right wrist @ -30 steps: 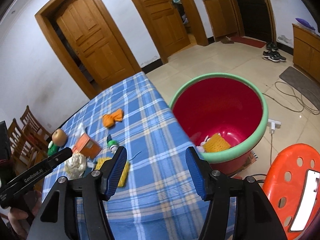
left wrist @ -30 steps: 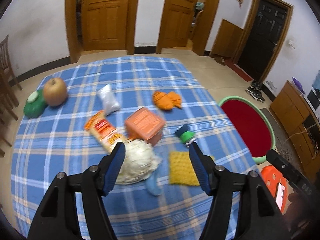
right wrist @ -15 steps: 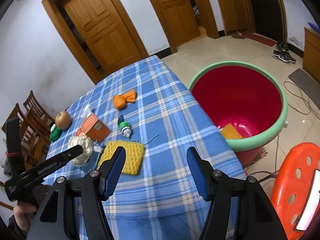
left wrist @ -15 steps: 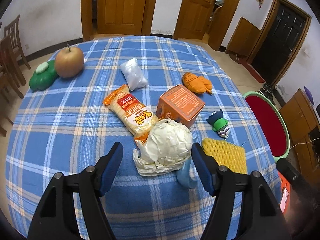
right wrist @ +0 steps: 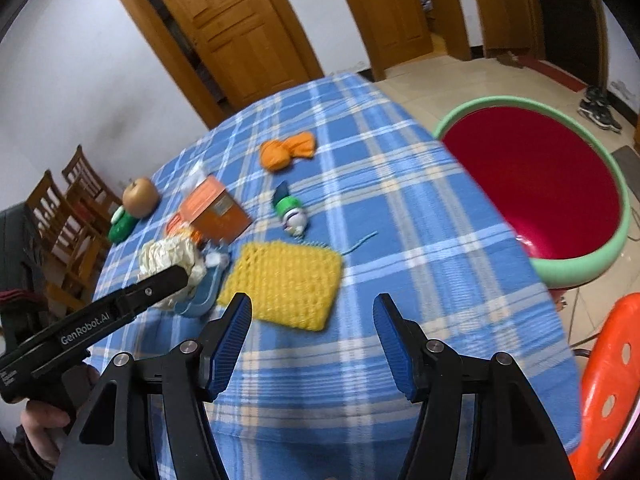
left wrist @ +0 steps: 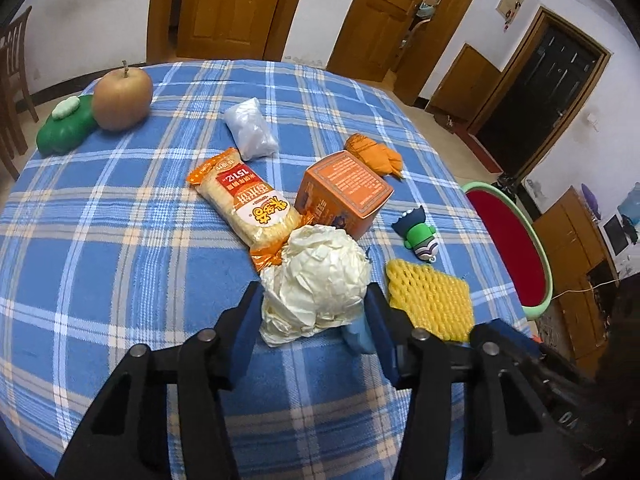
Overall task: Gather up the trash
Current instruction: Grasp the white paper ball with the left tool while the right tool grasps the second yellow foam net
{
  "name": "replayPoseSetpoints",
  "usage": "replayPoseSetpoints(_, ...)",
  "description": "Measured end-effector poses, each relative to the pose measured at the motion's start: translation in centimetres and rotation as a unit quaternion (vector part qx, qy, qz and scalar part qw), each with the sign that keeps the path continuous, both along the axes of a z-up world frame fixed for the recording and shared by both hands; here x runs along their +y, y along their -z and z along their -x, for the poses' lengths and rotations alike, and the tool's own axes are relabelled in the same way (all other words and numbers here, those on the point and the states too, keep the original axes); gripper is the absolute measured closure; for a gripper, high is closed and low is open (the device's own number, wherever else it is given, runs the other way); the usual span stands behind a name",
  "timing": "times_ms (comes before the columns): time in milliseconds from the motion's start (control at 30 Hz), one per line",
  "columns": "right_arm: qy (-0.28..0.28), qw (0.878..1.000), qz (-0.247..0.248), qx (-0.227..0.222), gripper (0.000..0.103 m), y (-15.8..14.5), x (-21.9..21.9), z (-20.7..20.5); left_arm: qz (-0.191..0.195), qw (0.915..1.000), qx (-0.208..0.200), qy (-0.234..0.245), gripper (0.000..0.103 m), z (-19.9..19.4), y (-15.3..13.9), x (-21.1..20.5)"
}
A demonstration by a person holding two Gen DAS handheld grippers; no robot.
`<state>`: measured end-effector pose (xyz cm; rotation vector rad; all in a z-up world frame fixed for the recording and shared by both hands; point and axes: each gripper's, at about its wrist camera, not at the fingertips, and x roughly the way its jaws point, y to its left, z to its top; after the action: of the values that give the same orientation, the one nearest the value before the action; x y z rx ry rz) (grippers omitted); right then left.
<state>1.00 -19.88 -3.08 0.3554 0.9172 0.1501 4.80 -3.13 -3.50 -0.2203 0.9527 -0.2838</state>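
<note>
Cloth (left wrist: 100, 240) on bench: matt woven plaid. Wad (left wrist: 320, 280): crumpled paper. Wrapper (left wrist: 244, 200): glossy plastic. Box (left wrist: 344, 192): matt card. Doors (left wrist: 236, 4): varnished wood.

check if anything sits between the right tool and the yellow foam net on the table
Nothing visible does. The right tool is open, with only bare tablecloth before the yellow foam net. The left tool works beside it on the crumpled paper.
</note>
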Motion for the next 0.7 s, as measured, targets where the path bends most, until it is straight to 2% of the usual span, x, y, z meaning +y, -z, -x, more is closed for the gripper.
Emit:
replayPoseSetpoints(67,-0.009,1.0,0.0,0.004,0.051,0.3,0.6,-0.3,0.008,1.0,-0.003,0.001,0.058,0.2,-0.1,0.3)
replayPoseSetpoints(333,-0.015,1.0,-0.005,0.01,0.065,1.0,1.6,-0.7,0.028,0.9995,-0.015,0.005,0.065,0.7,-0.6,1.0)
replayPoseSetpoints(533,-0.003,1.0,0.014,0.006,0.088,1.3,1.7,-0.7,0.025,0.9988,-0.042,-0.001,0.065,1.7,-2.1,1.6)
replayPoseSetpoints(700,0.007,1.0,0.017,-0.003,0.094,1.0,1.4,-0.1,0.018,0.9984,-0.054,0.001,0.065,2.4,-2.9,1.4)
